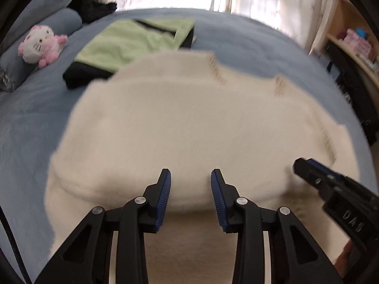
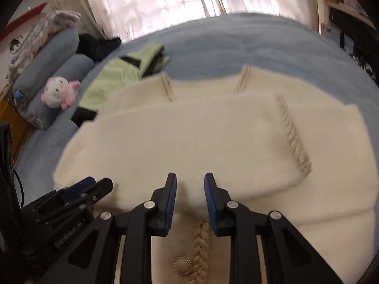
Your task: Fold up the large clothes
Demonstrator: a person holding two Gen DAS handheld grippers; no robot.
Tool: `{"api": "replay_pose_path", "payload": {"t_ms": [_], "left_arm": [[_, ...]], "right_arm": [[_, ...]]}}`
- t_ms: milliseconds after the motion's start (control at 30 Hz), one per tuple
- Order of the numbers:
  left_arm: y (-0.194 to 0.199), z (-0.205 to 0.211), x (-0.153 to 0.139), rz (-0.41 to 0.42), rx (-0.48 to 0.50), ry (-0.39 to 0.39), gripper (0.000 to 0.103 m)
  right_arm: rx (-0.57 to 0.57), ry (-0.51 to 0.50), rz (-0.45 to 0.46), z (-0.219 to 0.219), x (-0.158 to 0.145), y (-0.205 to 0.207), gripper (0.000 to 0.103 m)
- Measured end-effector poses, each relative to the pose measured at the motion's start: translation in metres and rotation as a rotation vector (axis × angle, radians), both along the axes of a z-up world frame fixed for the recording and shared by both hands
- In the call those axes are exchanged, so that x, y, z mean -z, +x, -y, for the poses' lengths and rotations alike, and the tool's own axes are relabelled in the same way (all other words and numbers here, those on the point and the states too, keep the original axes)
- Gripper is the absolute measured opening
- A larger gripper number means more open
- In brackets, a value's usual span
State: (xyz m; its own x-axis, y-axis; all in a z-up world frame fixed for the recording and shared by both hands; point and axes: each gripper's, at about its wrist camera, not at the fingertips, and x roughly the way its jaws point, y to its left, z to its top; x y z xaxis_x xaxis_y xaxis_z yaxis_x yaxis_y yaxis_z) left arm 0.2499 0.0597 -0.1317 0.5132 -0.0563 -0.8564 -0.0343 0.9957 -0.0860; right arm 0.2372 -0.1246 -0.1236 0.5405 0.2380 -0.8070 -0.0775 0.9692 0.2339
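From the left wrist I see my left gripper [image 1: 191,177] angled down over the cream sweater [image 1: 189,127], jaws apart with nothing between them. My right gripper [image 1: 305,165] pokes in at the right edge. The sweater lies on the blue bed [image 1: 248,42], folded over itself, blurred.

From the right wrist, my right gripper [image 2: 190,181] also tilts down, jaws apart and empty. Beneath it the sweater [image 2: 189,137] shows a braided trim [image 2: 201,248] and a round button [image 2: 182,265]; its sleeves lie across the body.
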Motion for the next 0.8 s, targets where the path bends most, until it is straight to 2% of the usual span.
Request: {"api": "replay_pose_path", "payload": {"t_ms": [133,233,267,367,467,633,800], "left_arm": [[-0.002,-0.015,0.011,-0.011,-0.024,0.019,0.033],[-0.005,-0.027,0.012,-0.008,-0.041,0.036,0.033],[-0.005,-0.031,0.013,-0.009,-0.043,0.036,0.033],[-0.006,-0.037,0.015,-0.009,-0.043,0.032,0.032],[-0.007,-0.035,0.016,-0.007,-0.045,0.053,0.032],[-0.005,-0.033,0.016,-0.008,-0.044,0.066,0.032],[-0.006,-0.030,0.014,-0.018,-0.042,0.071,0.032]], "right_arm": [[0.007,-0.002,-0.011,0.010,0.005,0.004,0.020],[0.106,-0.149,0.004,0.031,0.004,0.001,0.020],[0.131,-0.165,-0.004,0.037,0.007,0.002,0.020],[0.194,-0.099,-0.044,0.068,0.016,0.000,0.020],[0.212,-0.071,-0.054,0.080,0.020,-0.005,0.020],[0.205,-0.134,-0.049,0.070,0.019,-0.007,0.020],[0.214,-0.124,-0.057,0.073,0.019,-0.004,0.020]]}}
